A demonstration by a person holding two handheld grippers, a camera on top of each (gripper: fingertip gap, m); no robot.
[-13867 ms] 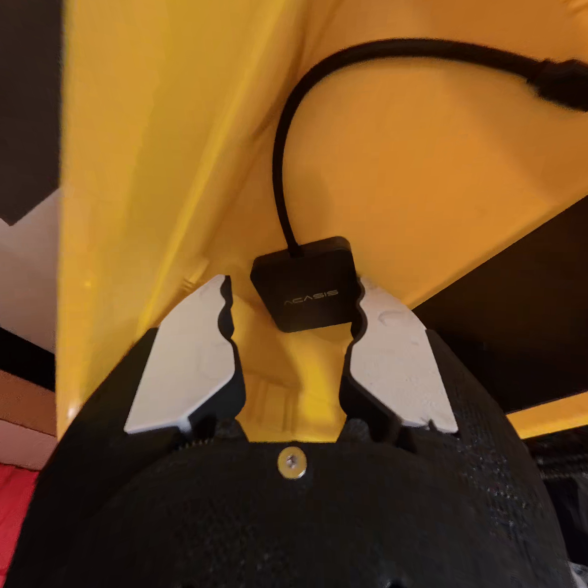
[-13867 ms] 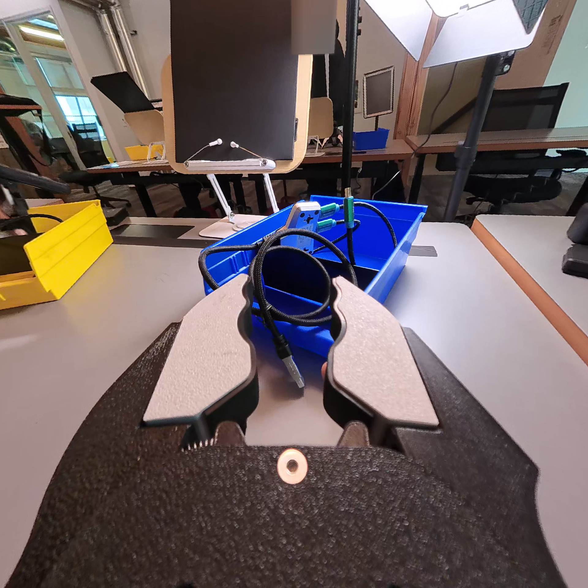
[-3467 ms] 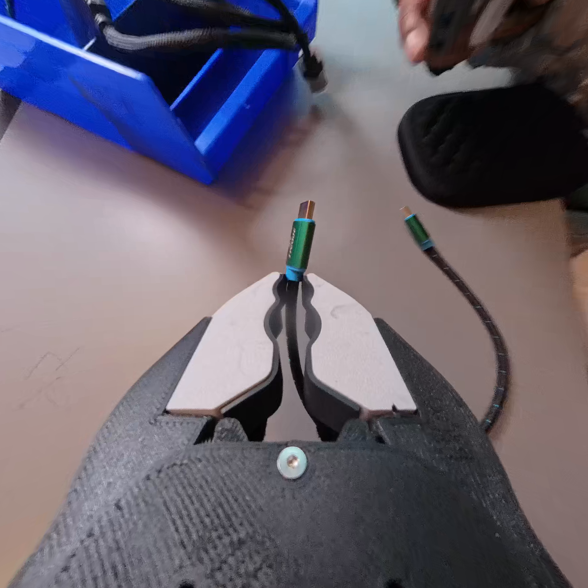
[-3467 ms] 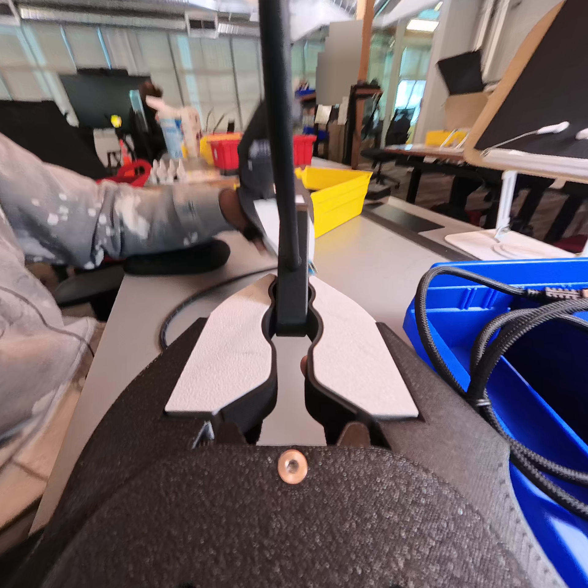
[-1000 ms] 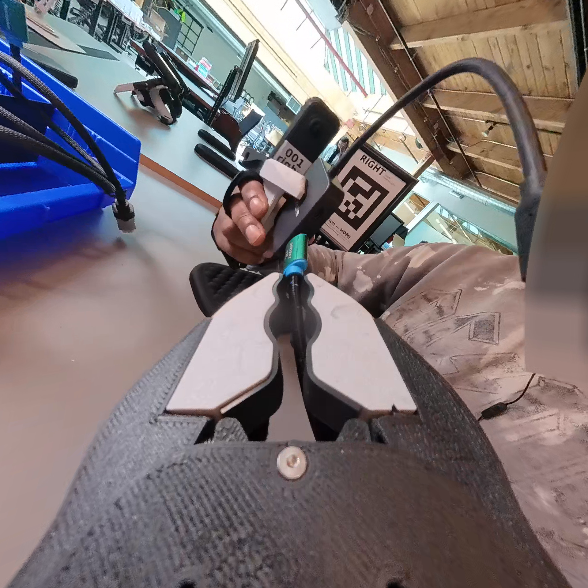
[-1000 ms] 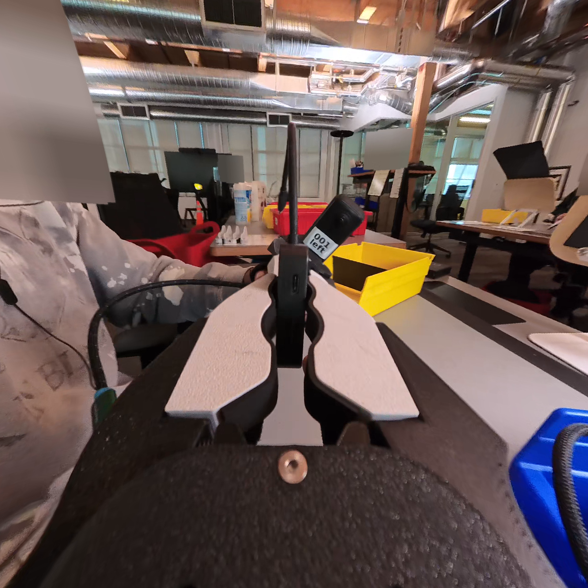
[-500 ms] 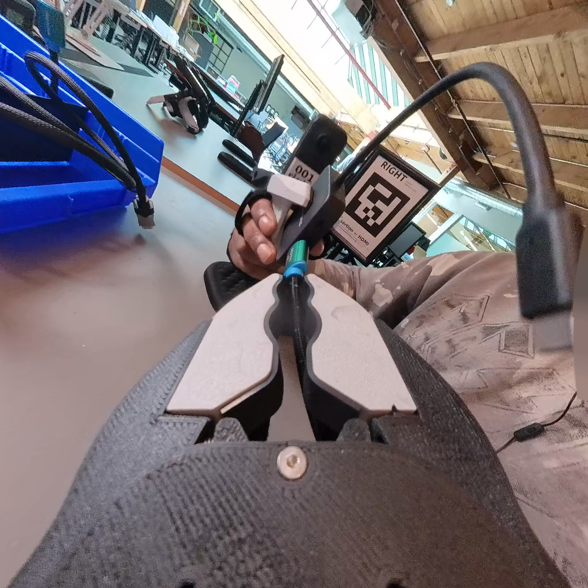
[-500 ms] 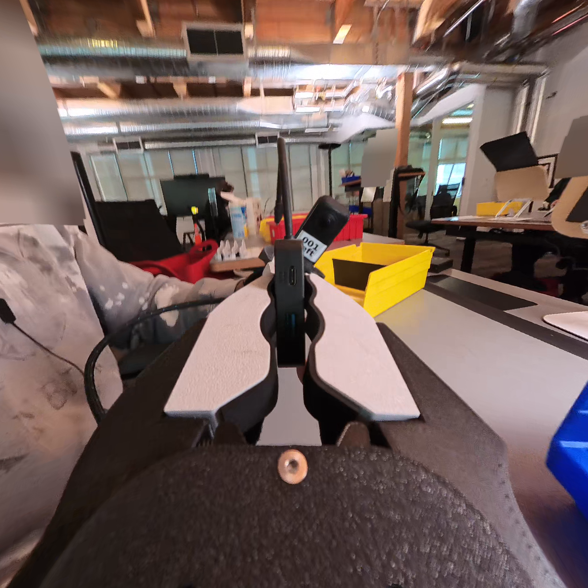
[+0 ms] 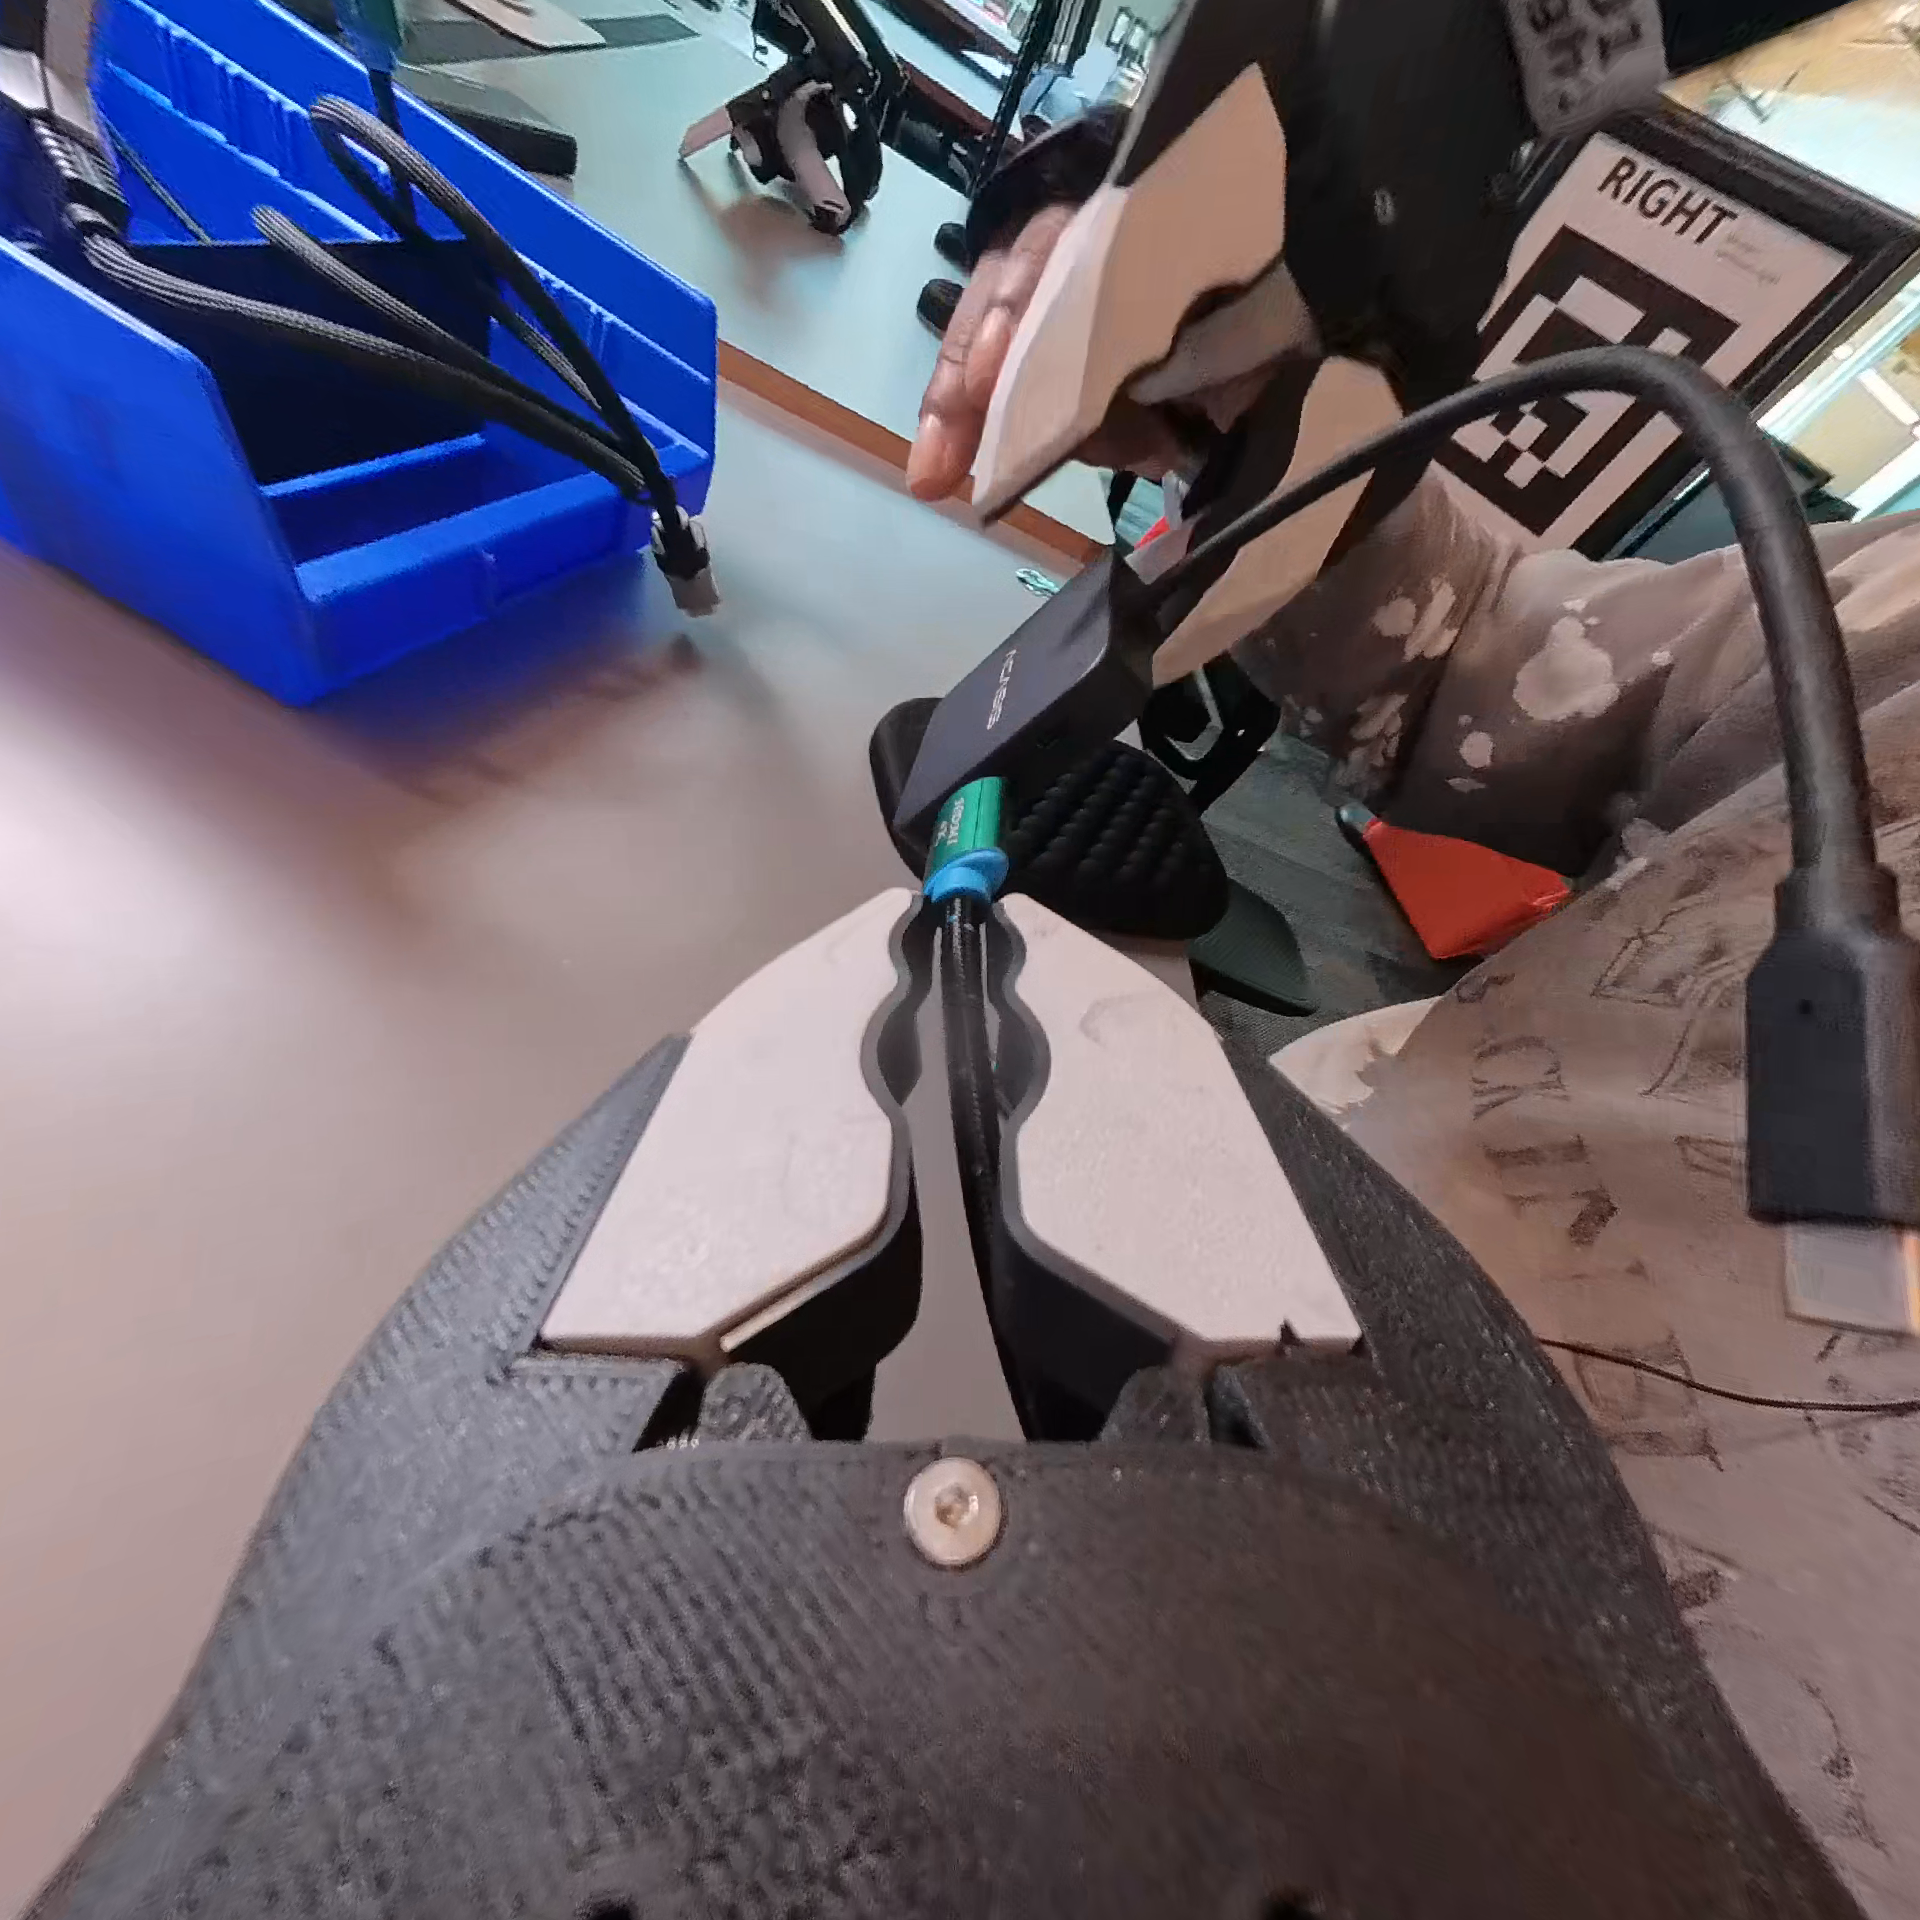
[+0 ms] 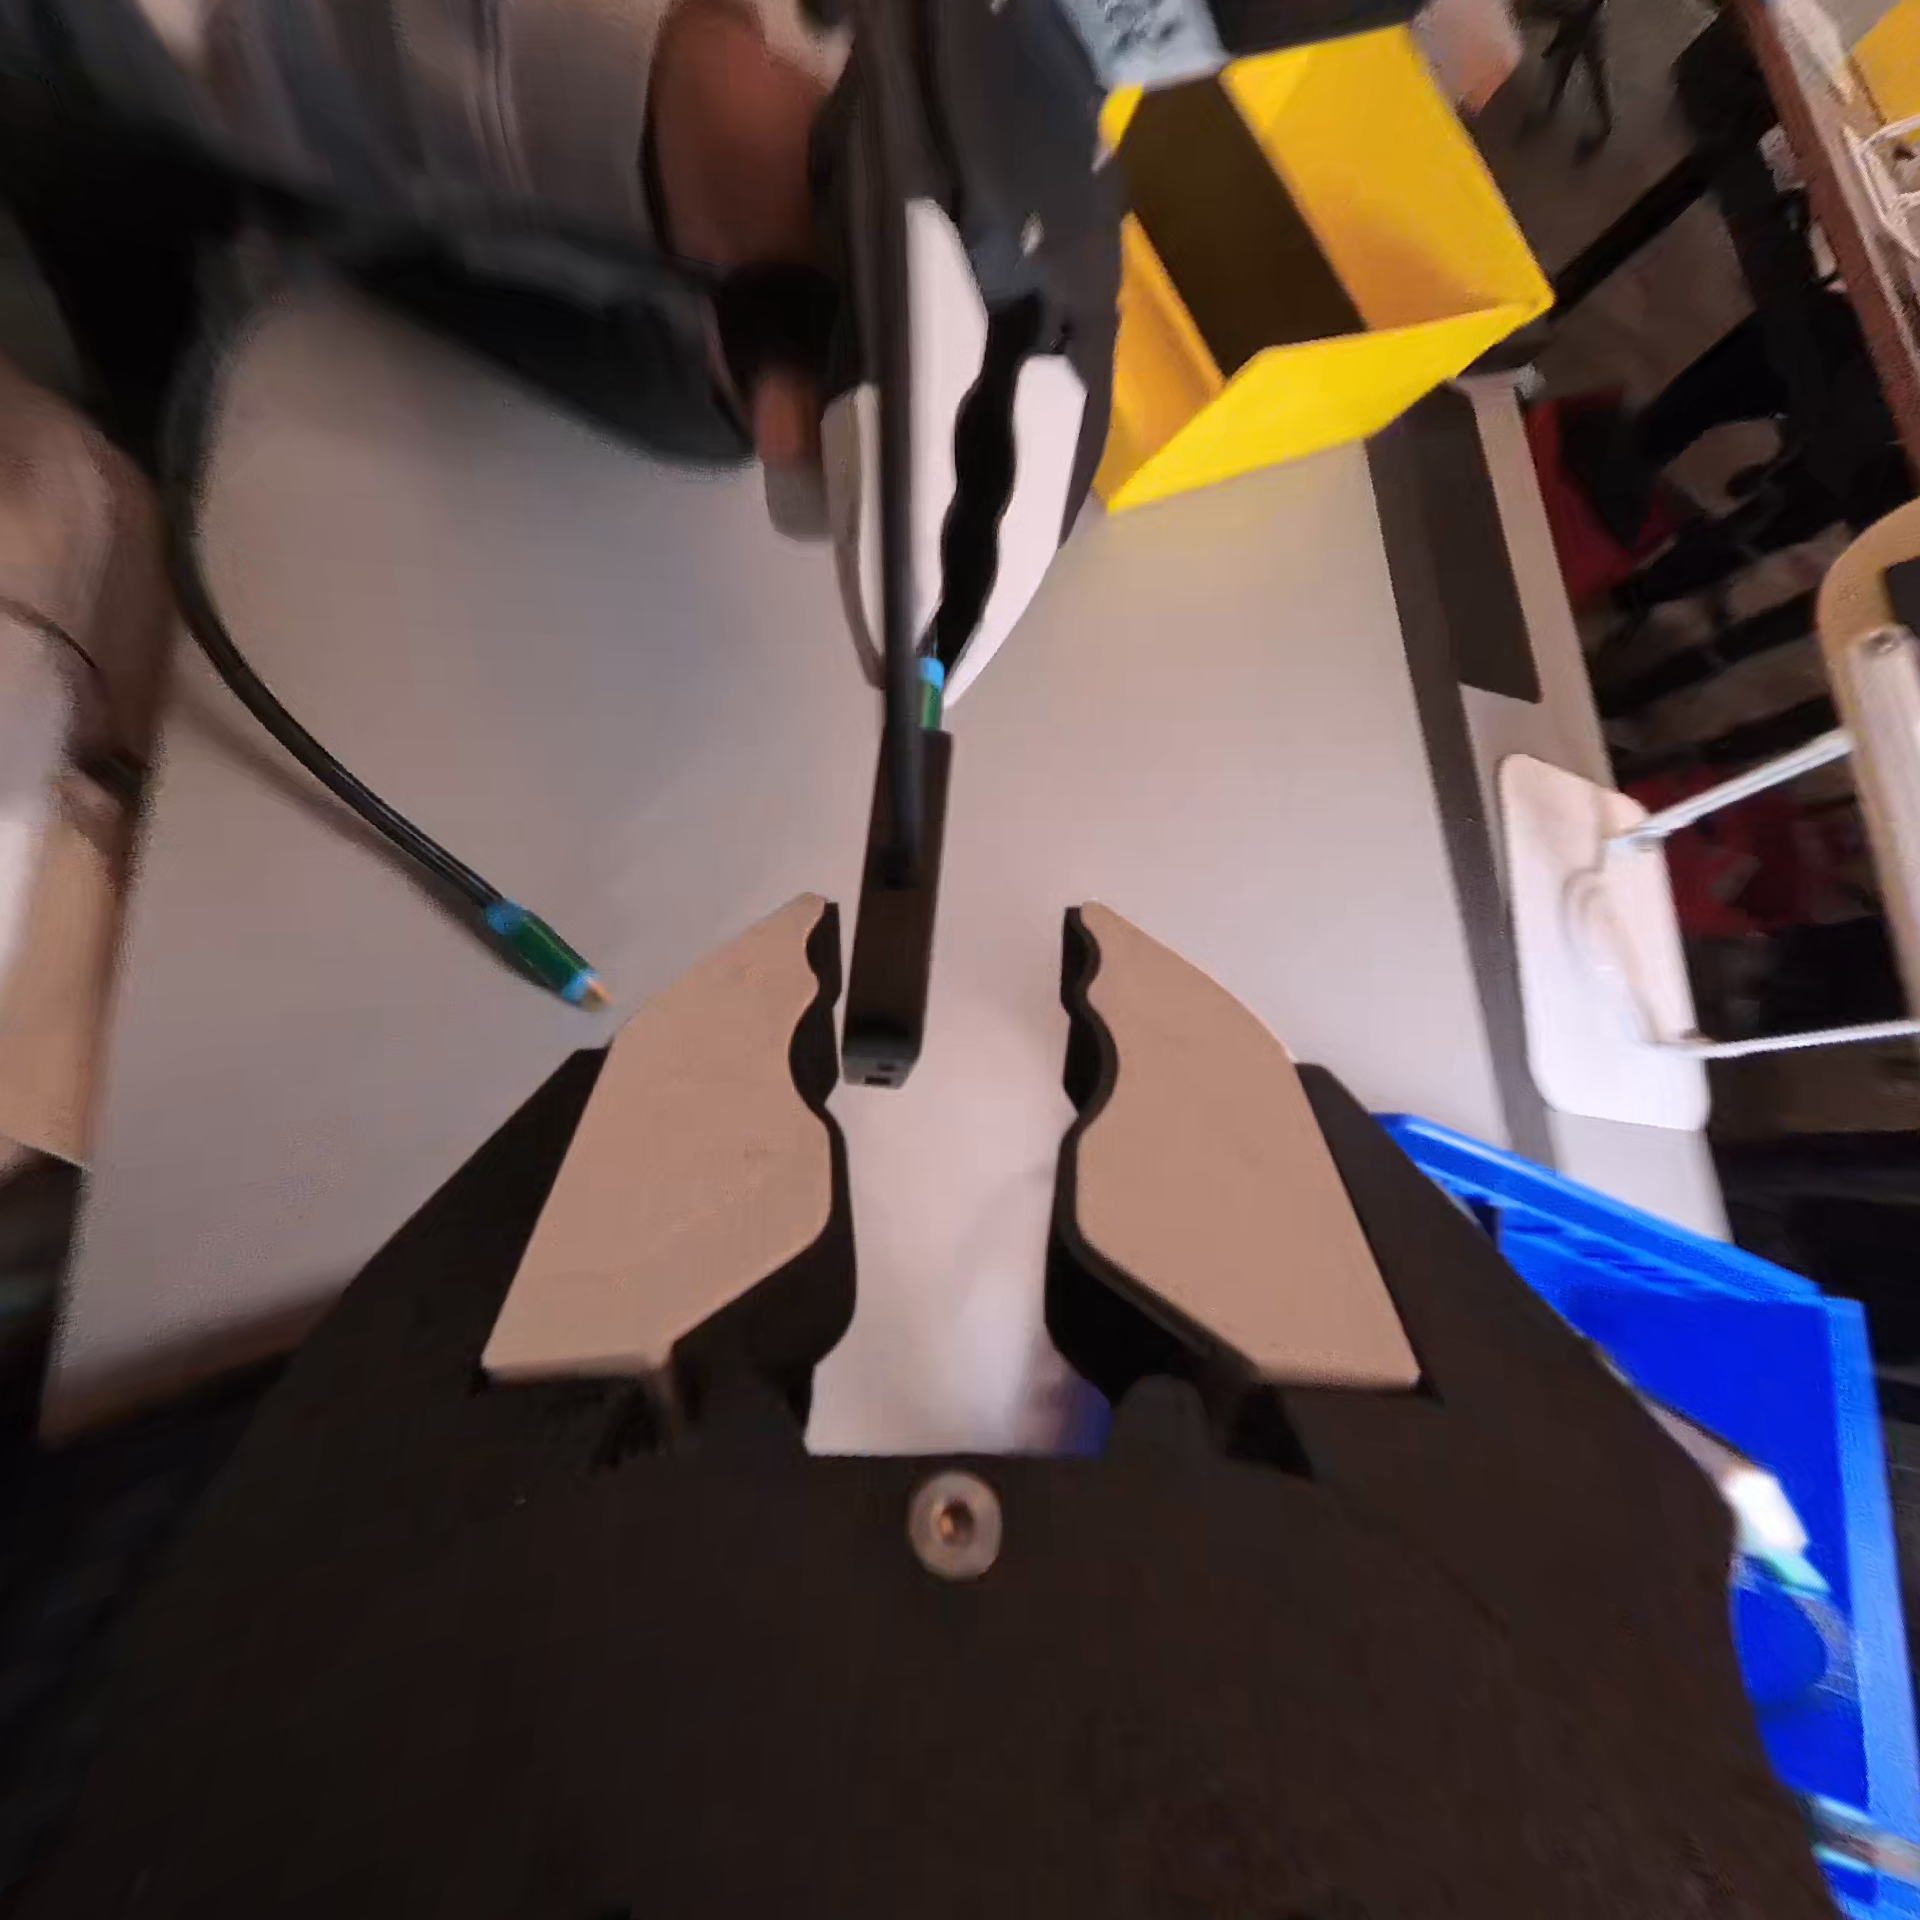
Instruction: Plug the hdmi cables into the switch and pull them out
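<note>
My left gripper (image 9: 958,914) is shut on a black HDMI cable just behind its green plug (image 9: 966,826). The plug sits in the edge of the black switch (image 9: 1039,686), which is lifted above the grey table (image 9: 312,935). My right gripper (image 10: 945,935) is open, and the switch (image 10: 894,935) stands edge-on between its fingers, close to the left one. The switch's own black lead arcs right to a black plug (image 9: 1829,1081) hanging free. A second cable with a green plug (image 10: 540,956) lies on the table at the left.
A blue bin (image 9: 312,520) with several braided cables hanging over its rim stands at the far left; it also shows at the right of the right wrist view (image 10: 1662,1403). A yellow bin (image 10: 1299,260) and a white stand base (image 10: 1590,935) sit farther off. A person's sleeve is close by.
My right gripper has opened and let go of the switch. The green plug now sits in the switch. Both grippers have tipped down toward the table.
</note>
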